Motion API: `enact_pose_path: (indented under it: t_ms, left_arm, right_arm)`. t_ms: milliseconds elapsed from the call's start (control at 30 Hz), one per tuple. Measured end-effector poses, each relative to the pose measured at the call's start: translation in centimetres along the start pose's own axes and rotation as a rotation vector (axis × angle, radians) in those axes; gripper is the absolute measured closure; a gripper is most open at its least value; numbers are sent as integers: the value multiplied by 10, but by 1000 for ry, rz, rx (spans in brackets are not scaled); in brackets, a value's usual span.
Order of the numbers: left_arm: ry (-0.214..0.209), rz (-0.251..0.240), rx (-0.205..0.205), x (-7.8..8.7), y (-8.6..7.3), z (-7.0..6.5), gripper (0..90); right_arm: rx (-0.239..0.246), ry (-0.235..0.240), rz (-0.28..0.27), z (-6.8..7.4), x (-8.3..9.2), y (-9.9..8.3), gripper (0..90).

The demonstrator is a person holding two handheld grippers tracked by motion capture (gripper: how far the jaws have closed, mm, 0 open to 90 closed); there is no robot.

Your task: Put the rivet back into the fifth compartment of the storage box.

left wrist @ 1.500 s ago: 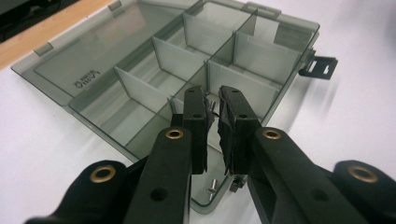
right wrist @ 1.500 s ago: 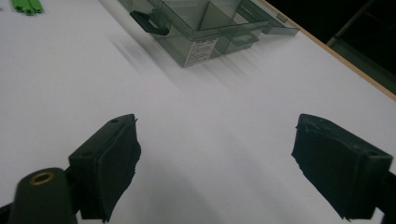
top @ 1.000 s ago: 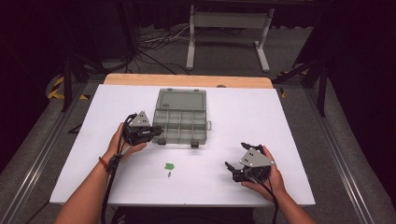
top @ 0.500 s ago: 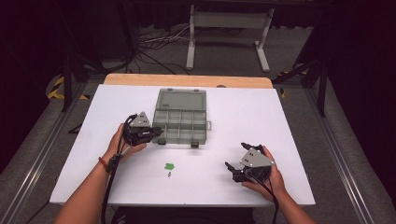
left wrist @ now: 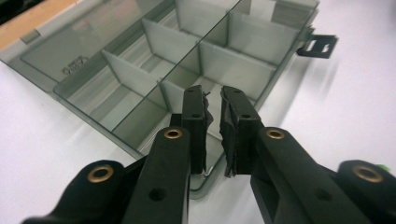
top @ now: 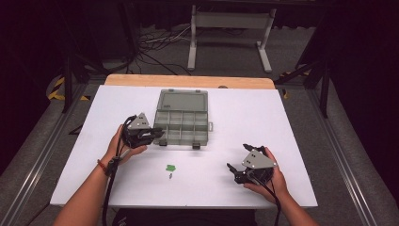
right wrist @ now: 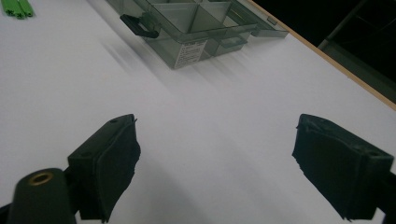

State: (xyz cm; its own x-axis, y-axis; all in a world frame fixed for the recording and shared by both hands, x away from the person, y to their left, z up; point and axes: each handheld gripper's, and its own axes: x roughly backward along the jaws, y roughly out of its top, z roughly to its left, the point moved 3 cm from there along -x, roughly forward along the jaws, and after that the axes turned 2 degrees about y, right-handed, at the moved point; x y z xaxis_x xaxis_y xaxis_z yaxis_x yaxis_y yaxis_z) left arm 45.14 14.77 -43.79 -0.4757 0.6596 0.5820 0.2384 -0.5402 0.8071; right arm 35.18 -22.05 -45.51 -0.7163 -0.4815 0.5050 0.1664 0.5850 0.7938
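Note:
A grey clear compartment box (top: 182, 123) lies open on the white table (top: 282, 122), its lid (top: 183, 100) folded flat toward the far side. My left gripper (top: 159, 134) hovers over the box's near-left corner. In the left gripper view its jaws (left wrist: 213, 100) are drawn almost together above an empty compartment (left wrist: 135, 123), with a thin gap and nothing seen between them. My right gripper (top: 235, 172) rests near the table's front right, wide open (right wrist: 215, 126) over bare table, with the box (right wrist: 187, 28) far ahead. A small green piece (top: 170, 167) lies between the two hands.
A tiny dark screw-like bit (top: 170, 176) sits just in front of the green piece (right wrist: 17, 7). The box's black latches (top: 195, 147) stick out toward me. A wooden strip (top: 188, 81) edges the far side of the table; beyond it stands a metal frame (top: 230, 28).

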Motion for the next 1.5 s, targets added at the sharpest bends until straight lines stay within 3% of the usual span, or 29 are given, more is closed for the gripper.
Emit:
enact_pose_path:
  t_ms: [133,467,567,733,933,967,1033,1167,1333,1500]
  left_arm:
    - [-6,-25,-19,9,5,-8,792]
    - [-2,-23,-72,25,7,-33,711]
    - [0,-27,-75,28,5,-40,641]
    - [-26,-34,-80,32,-3,-62,556]
    - [-45,-11,-73,32,-13,-79,419]
    - [-48,-4,-68,31,-15,-81,358]
    - [-51,13,-54,30,-20,-86,331]
    - [-42,65,-36,26,-34,-100,190]
    - [-64,110,-23,21,-43,-109,118]
    - [-95,143,1,13,-47,-114,110]
  right_arm:
    - [-3,-3,4,1,-1,0,145]
    - [-1,1,3,3,-1,1,145]
    - [-3,1,0,2,-1,1,146]
    - [0,1,1,3,0,2,146]
    - [2,4,5,4,-1,1,146]
    - [2,3,3,4,-1,2,145]
    - [-1,3,2,4,-1,2,145]
    - [-2,2,3,3,-1,1,146]
    - [3,5,5,4,-1,2,146]
    - [3,3,3,4,-1,2,146]
